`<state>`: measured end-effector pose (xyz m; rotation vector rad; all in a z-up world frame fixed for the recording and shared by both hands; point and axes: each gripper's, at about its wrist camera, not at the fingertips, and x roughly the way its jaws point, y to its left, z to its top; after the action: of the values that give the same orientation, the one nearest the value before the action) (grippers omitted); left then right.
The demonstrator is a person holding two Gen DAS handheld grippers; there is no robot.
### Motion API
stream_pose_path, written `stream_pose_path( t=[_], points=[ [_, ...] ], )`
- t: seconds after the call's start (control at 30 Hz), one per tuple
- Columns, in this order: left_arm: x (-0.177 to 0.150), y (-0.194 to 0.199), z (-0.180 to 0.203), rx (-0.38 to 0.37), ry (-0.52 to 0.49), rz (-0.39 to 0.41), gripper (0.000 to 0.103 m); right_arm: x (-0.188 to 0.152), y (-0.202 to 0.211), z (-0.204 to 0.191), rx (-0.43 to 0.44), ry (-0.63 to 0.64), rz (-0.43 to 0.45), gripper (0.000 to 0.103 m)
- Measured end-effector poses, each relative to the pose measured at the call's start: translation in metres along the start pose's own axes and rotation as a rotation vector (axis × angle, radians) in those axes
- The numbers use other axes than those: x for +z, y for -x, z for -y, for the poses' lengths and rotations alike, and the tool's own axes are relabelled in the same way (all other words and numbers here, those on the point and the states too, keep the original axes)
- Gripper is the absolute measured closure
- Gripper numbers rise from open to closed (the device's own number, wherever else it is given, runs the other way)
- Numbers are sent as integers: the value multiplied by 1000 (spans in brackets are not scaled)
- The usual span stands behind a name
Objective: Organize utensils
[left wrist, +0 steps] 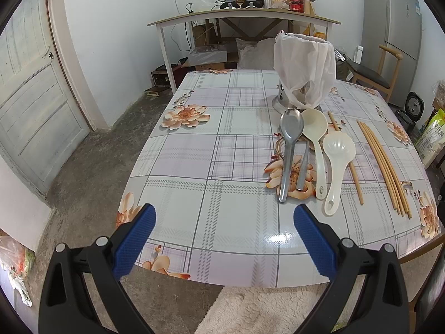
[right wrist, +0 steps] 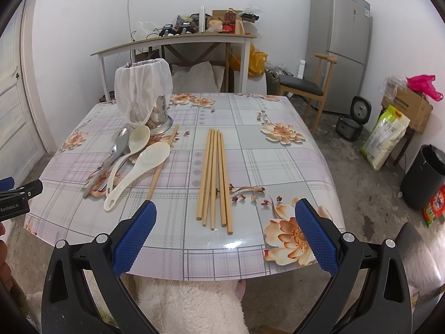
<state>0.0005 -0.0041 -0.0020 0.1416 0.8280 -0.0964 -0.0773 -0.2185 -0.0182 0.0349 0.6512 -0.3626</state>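
The left hand-held gripper (left wrist: 224,217) hangs above the near edge of the surface (left wrist: 194,150), its blue-padded fingers (left wrist: 133,239) spread wide apart and grasping nothing. The right hand-held gripper (right wrist: 225,214) is likewise released, fingers (right wrist: 317,239) wide apart, empty, and positioned over the near edge of the surface (right wrist: 267,167) with the chopstick ends just ahead of it.

The surface carries a floral, checked cloth. All utensils lie loose on it:

- A metal spoon (left wrist: 289,144) lies bowl-end toward the holder, handle toward the near edge.
- A second metal handle (left wrist: 303,167) lies just beside it; its head is hidden under the other utensils.
- Two cream plastic ladles (left wrist: 317,139) (left wrist: 336,164) lie beside the spoon, overlapping each other, handles toward the near edge.
- A single wooden chopstick (left wrist: 353,172) runs partly beneath the nearer ladle.
- A group of five wooden chopsticks (right wrist: 214,178) lies parallel and touching, apart from the ladles, to their right.

A metal utensil holder (right wrist: 160,114) stands upright at the far side of the surface, just behind the spoon and ladle heads. A white plastic bag (right wrist: 143,89) is draped over its top and most of its body.

In the right wrist view, part of the left hand-held gripper shows at the left edge. A white fleecy garment (right wrist: 189,306) fills the foreground below the surface edge.
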Motion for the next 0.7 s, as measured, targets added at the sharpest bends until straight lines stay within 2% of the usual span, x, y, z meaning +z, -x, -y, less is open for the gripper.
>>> stream_pose_path(
  t=[0.7],
  points=[
    [2, -1, -3, 3, 4, -5, 6, 0, -1, -1, -1, -2, 0, 8]
  ],
)
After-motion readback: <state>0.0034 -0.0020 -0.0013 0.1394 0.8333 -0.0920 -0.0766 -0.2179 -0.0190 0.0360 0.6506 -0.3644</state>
